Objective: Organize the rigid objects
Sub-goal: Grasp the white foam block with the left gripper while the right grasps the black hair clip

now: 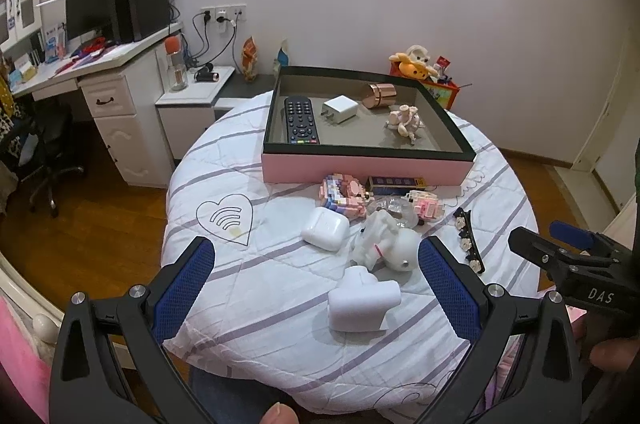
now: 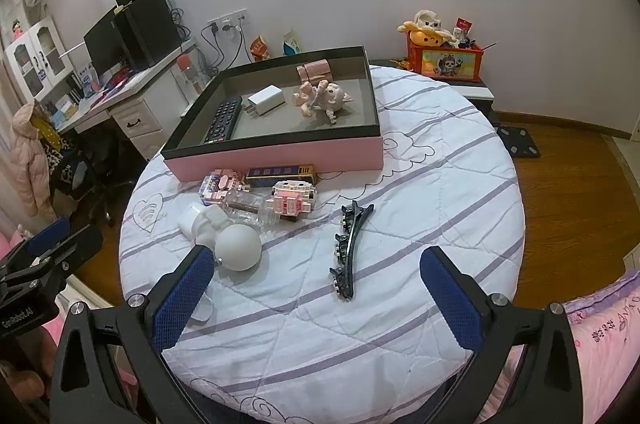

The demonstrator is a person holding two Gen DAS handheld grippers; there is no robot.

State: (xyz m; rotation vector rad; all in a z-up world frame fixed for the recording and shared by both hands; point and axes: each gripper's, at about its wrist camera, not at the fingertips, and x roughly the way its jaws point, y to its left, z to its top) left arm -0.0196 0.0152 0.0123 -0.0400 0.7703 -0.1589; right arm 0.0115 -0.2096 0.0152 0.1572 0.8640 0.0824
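A pink-sided tray (image 1: 360, 166) (image 2: 280, 156) at the table's far side holds a black remote (image 1: 301, 120), a white charger (image 1: 340, 109), a rose-gold cylinder (image 1: 381, 95) and a pink figurine (image 1: 406, 120). In front of it lie pink block toys (image 1: 343, 194), a dark blue box (image 1: 396, 183), a white earbud case (image 1: 325, 233), a white round-headed figure (image 1: 390, 244) (image 2: 236, 244), a white adapter (image 1: 362, 304) and a black flowered hair clip (image 2: 348, 248). My left gripper (image 1: 316, 252) is open above the adapter. My right gripper (image 2: 316, 258) is open, the hair clip between its fingers' lines.
The round table (image 1: 240, 288) wears a white striped quilt and drops off to wood floor all round. A desk with monitor (image 1: 90, 8) and an office chair stand at the left. An orange toy box (image 2: 444, 60) sits behind the table. Pink bedding (image 2: 604, 336) lies near right.
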